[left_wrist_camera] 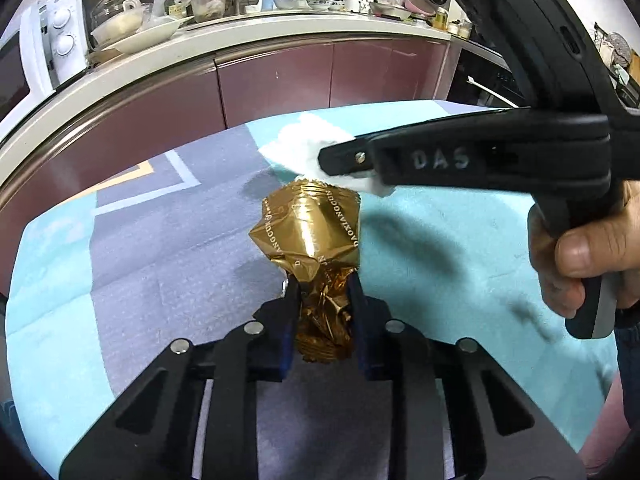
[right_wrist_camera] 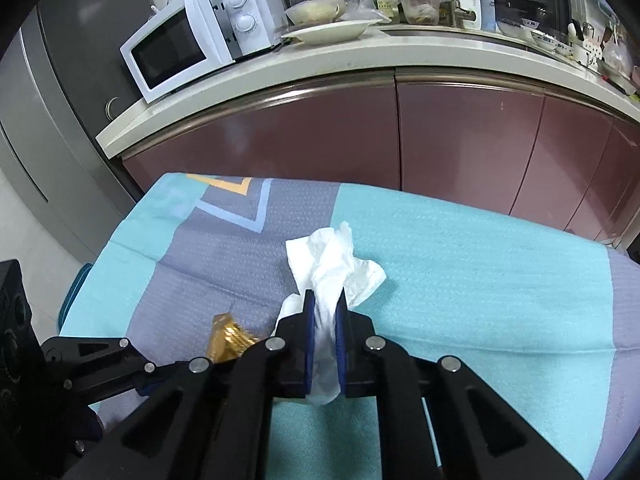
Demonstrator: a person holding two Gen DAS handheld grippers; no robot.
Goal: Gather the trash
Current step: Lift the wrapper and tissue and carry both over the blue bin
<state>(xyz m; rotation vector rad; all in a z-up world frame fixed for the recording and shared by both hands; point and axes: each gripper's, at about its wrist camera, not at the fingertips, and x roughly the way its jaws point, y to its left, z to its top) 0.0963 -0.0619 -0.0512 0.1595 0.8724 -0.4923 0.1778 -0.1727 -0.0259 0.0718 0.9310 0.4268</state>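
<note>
A table under a turquoise and grey cloth (right_wrist_camera: 460, 264) lies beneath both sets of tongs, with the kitchen counter (right_wrist_camera: 320, 68) and white microwave (right_wrist_camera: 188, 40) beyond them. The left gripper (left_wrist_camera: 322, 284) is clamped on a crumpled gold wrapper (left_wrist_camera: 312, 232), which sticks out forward past its fingertips. The right gripper (right_wrist_camera: 325, 300) is pinched shut on a white tissue (right_wrist_camera: 332, 264); the paper fans out ahead of its tips and trails back between the blue pads (right_wrist_camera: 309, 336). In the right wrist view the wrapper (right_wrist_camera: 228, 340) sits just left of the tissue.
</note>
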